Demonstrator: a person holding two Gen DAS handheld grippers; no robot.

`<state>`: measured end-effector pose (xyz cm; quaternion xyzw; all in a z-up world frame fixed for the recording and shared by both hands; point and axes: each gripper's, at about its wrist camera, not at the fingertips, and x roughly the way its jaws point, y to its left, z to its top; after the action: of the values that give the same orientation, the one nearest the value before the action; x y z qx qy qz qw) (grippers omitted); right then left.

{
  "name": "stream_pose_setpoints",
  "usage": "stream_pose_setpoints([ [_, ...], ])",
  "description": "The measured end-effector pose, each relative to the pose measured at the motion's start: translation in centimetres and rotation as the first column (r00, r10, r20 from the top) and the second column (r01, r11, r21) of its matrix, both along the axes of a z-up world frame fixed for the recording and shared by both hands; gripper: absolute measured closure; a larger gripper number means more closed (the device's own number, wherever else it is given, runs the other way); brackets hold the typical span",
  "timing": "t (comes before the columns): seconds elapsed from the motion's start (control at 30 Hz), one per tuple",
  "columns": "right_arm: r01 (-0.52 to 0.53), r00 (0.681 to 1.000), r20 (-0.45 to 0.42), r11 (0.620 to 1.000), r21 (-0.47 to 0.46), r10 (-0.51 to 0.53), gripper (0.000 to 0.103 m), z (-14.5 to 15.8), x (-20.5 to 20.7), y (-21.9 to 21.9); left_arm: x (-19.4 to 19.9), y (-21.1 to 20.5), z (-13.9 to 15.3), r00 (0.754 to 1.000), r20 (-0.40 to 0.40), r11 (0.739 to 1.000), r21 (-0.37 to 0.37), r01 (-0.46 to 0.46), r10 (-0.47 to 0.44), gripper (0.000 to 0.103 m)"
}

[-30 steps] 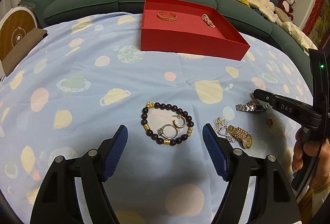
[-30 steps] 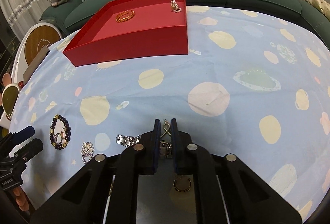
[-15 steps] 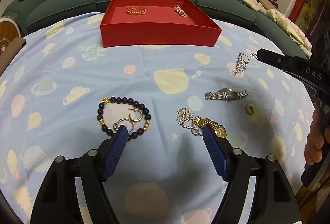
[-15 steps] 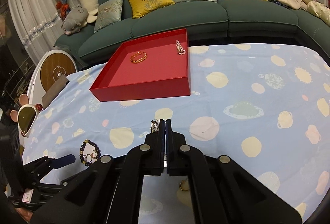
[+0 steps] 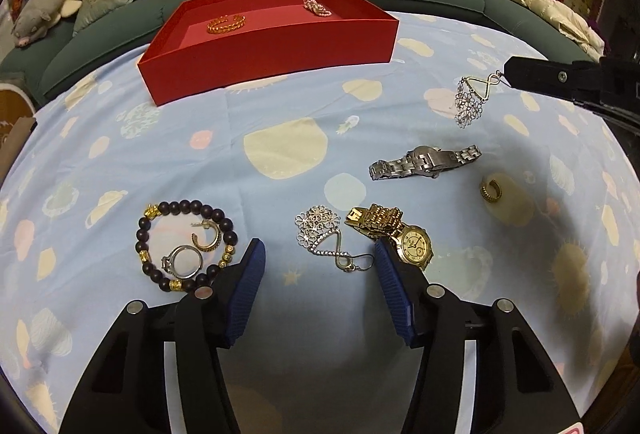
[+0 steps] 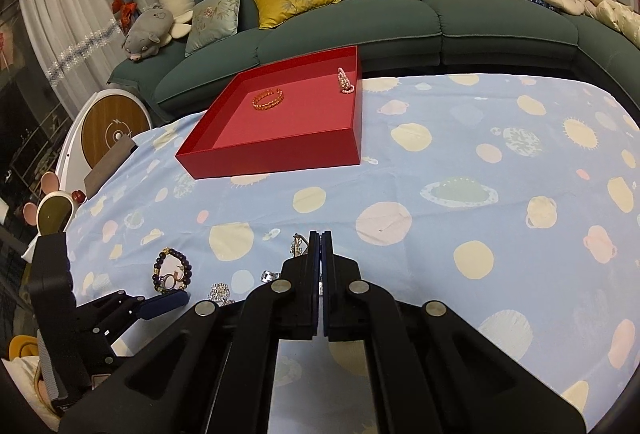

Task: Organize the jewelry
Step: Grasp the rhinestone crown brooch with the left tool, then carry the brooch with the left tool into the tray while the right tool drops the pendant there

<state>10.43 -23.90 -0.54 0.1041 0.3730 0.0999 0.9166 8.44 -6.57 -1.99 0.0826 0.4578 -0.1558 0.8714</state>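
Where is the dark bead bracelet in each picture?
Left wrist view: the bead bracelet lies lower left on the cloth, beside the left finger.
Right wrist view: the bead bracelet is small, lower left.
Shared landmark: the red tray beyond it.

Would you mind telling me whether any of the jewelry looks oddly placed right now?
Yes: the gold hoop earring and silver ring lie inside the loop of the dark bead bracelet rather than separately on the cloth. Nothing looks damaged.
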Motion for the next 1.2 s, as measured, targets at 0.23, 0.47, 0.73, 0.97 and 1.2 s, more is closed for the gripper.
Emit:
stream_pose_setpoints([
  [0.23, 0.013, 1.0, 0.004, 1.0, 0.012, -0.013, 0.103, 0.2, -0.3, -0.7, 0.3, -0.3, 0.2, 0.999, 0.035, 1.0, -0.011, 0.001, 0.0, 0.087],
  [0.47, 0.012, 1.0, 0.016, 1.0, 0.018, -0.012, 0.103, 0.6, -0.4, -0.8, 0.1, 0.2, 1.4, 0.999, 0.047, 0.998, -0.064, -0.002, 0.005, 0.088],
  [0.73, 0.007, 0.998, 0.059, 0.999, 0.032, -0.009, 0.103, 2.3, -0.5, -0.4, 0.4, 2.1, 5.4, 0.996, 0.082, 0.985, -0.169, -0.029, 0.043, 0.088],
  [0.97, -0.003, 0.995, 0.1, 0.999, 0.048, -0.002, 0.103, 4.4, 0.2, 0.8, 1.8, 3.9, 8.0, 0.991, 0.096, 0.977, -0.203, -0.072, 0.093, 0.088],
  [1.2, -0.007, 0.991, 0.137, 0.999, 0.039, 0.002, 0.103, 7.0, 2.9, 2.7, 5.9, 5.1, 12.5, 0.982, 0.153, 0.973, -0.218, -0.077, 0.112, 0.088],
])
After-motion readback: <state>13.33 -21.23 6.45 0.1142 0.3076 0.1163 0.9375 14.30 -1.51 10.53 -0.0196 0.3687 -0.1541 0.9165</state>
